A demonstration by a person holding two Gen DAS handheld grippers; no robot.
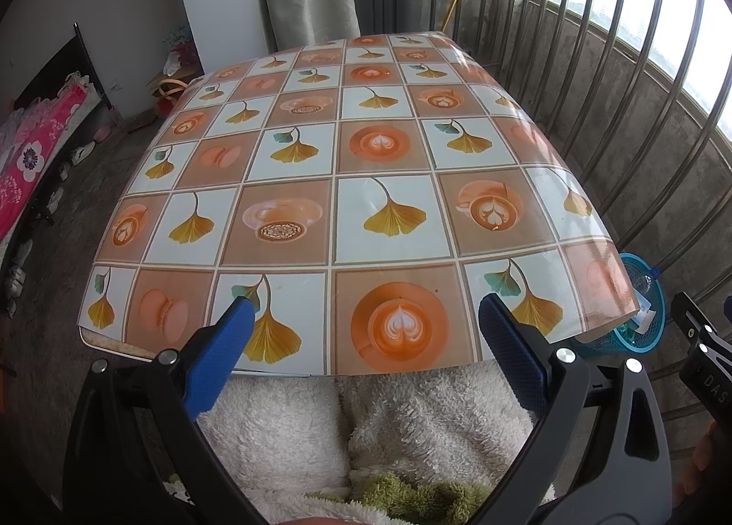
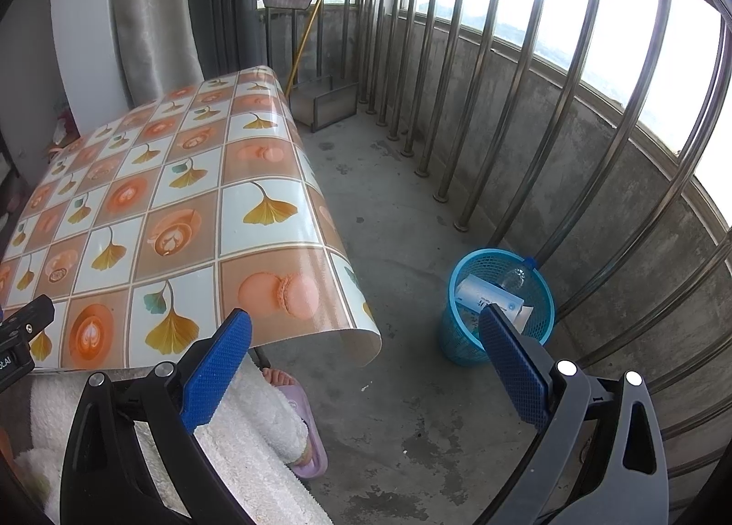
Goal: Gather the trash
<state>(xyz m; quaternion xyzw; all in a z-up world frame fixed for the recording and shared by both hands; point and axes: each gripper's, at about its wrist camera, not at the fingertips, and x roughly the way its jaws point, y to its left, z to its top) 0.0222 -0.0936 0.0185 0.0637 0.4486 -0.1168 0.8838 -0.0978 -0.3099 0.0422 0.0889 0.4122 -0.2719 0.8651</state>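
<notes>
The trash sat in the blue mesh basket (image 2: 501,310) on the concrete floor, just beside the table's right corner and near the railing bars (image 2: 572,81). I counted three pieces in it: a white carton (image 2: 485,294) lying across the top, a clear plastic bottle (image 2: 516,277) with a blue cap leaning on the rim, and a small white tube (image 2: 526,314) poking out beside the carton. I judged all three light. The carton looked thin-walled and would crush under a hard squeeze, so its narrow faces near the middle seemed the place to take it. The bottle looked slick and springy, best taken at the neck.

The basket itself looked light and flexible, with its rim the obvious hold.

My right gripper (image 2: 366,337) was spread wide and held nothing, its right finger in front of the basket. My left gripper (image 1: 366,323) was likewise spread and empty over the near edge of the table (image 1: 293,122). I saw one table, with no loose item on its patterned cloth, and one basket.
</notes>
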